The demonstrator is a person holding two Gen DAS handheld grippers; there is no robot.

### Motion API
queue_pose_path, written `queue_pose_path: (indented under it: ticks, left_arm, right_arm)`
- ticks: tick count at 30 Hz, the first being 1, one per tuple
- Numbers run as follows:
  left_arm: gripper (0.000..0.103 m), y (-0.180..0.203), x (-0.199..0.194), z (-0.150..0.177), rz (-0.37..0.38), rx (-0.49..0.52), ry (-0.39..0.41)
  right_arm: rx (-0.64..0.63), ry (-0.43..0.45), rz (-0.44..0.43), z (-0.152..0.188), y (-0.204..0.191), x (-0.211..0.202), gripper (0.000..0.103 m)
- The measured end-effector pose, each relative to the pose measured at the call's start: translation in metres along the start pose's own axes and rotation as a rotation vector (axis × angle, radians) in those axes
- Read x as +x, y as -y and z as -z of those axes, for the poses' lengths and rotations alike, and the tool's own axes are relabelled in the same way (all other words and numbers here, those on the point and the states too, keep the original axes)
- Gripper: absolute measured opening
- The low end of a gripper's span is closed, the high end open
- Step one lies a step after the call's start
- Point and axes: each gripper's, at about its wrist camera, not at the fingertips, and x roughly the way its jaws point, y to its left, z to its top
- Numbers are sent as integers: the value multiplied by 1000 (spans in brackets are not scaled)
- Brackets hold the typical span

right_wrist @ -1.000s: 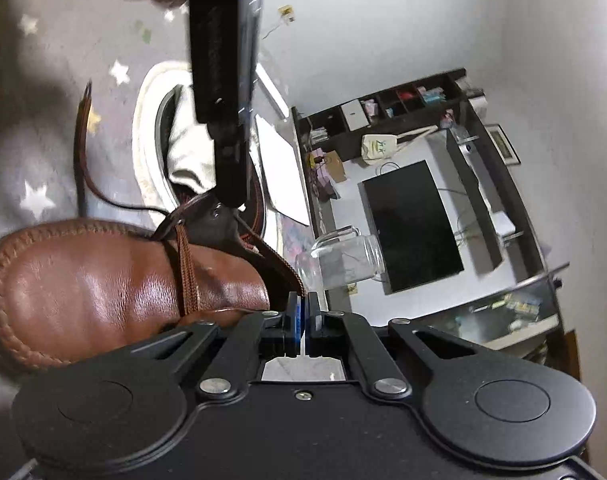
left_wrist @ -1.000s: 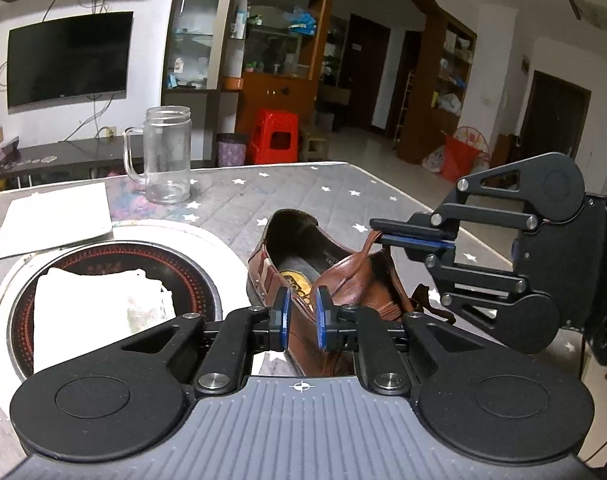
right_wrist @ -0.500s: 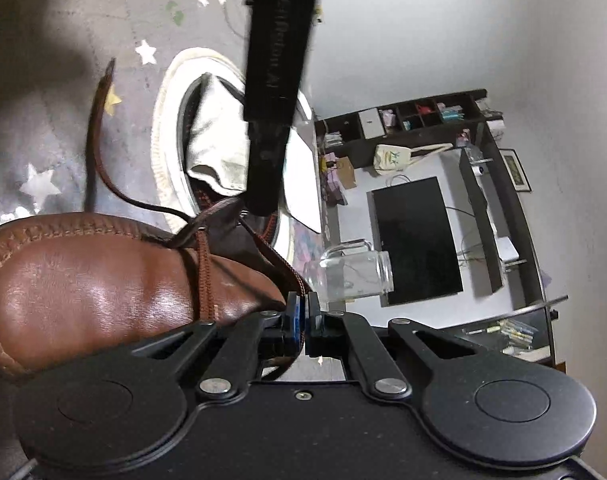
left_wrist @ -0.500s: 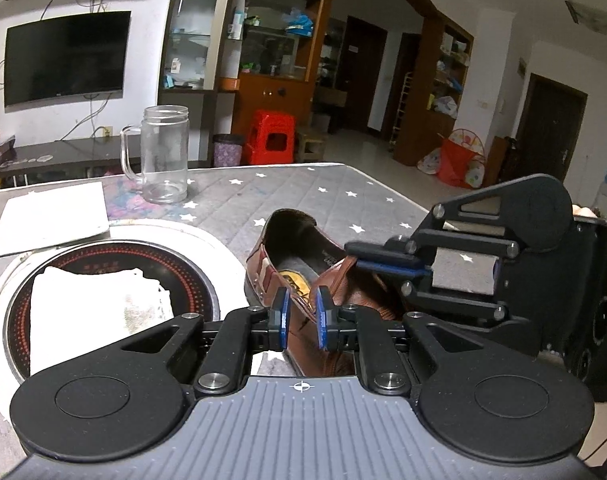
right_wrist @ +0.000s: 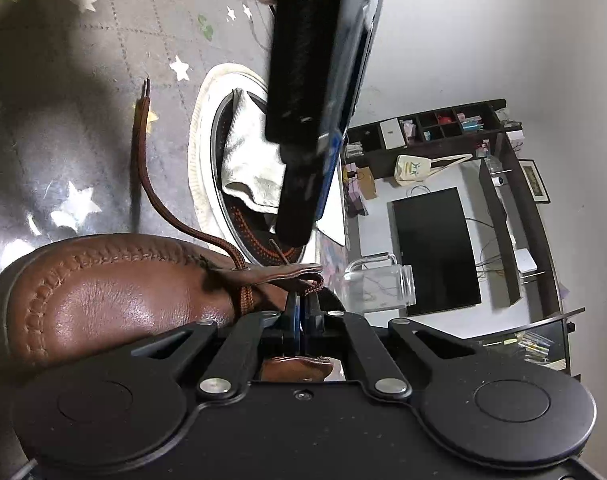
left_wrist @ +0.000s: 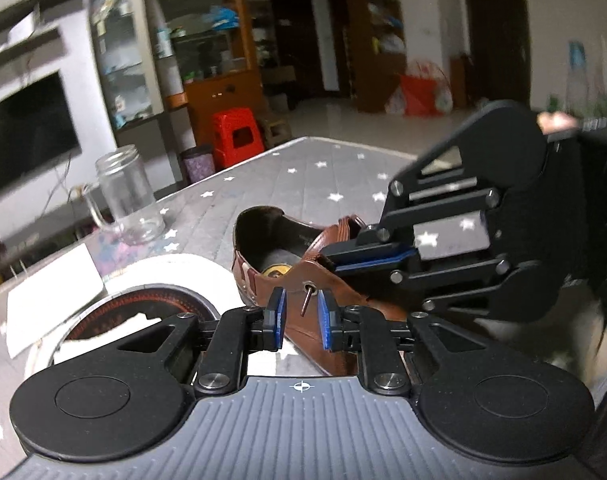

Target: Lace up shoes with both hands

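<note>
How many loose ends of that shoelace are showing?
2. One lace tip pokes out of an eyelet on the brown shoe, just ahead of the open left tongs. The other lace end lies on the starry table.

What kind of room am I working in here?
Most likely a home living room: a wall-mounted black flat-screen television, a wooden display cabinet with glass shelves, and a red plastic stool beyond the star-patterned grey table.

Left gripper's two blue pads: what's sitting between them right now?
In the left wrist view, the thin tip of the brown lace pokes out of an eyelet in the brown leather shoe between the open left gripper pads, ungripped.
</note>
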Motion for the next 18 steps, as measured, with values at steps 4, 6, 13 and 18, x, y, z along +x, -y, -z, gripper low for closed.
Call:
queue_pose_path:
  ticks: [4,6,13,18]
  left_arm:
    - [17,1,13,0,19,75,-28]
    - [11,-2,16,2,29,77,-30]
    - [4,-3,11,9,-30,39,-7]
    - [4,-1,5,14,-91,9,12]
  right_arm:
    - [0,3,-3,-2,0,-1,2]
    - [2,3,-5,-1,1,-1,2]
    - [12,5,4,-1,3,-4,2]
    - [45,6,40,0,5,-9,3]
